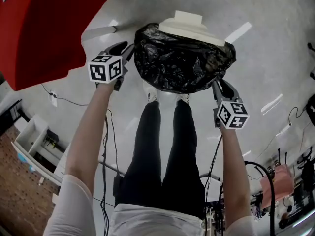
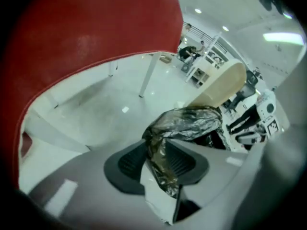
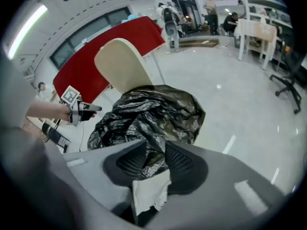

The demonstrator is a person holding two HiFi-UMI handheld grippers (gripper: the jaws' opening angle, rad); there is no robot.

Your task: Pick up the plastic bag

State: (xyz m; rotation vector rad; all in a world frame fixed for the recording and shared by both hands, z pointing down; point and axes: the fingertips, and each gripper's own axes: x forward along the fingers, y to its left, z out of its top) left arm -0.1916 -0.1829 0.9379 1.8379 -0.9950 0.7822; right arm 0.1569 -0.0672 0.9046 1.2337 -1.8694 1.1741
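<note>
You have the plastic bag (image 1: 182,63) off the floor (image 1: 266,18). It hangs between your two grippers, above your shoes (image 1: 151,96) and just in front of the cream chair (image 1: 189,26), so I judge this to be the lifting step itself, with the grasp already made. Your left gripper (image 1: 124,48) is at the bag's left edge. In the left gripper view its fingers (image 2: 130,163) are clamped on a twisted fold of the black film, which fills the gap between them. Your right gripper (image 1: 220,86) is at the bag's right edge, and its fingers (image 3: 181,164) are likewise closed on a bunch of film. Both holds are only on thin, crinkled plastic, and neither is on anything firm, so the film could slide out or tear. For the next move, I would raise both hands together at the same pace and hold the spacing between them steady. Bring the bag toward you, away from the chair and the red cover (image 1: 44,28).
</note>
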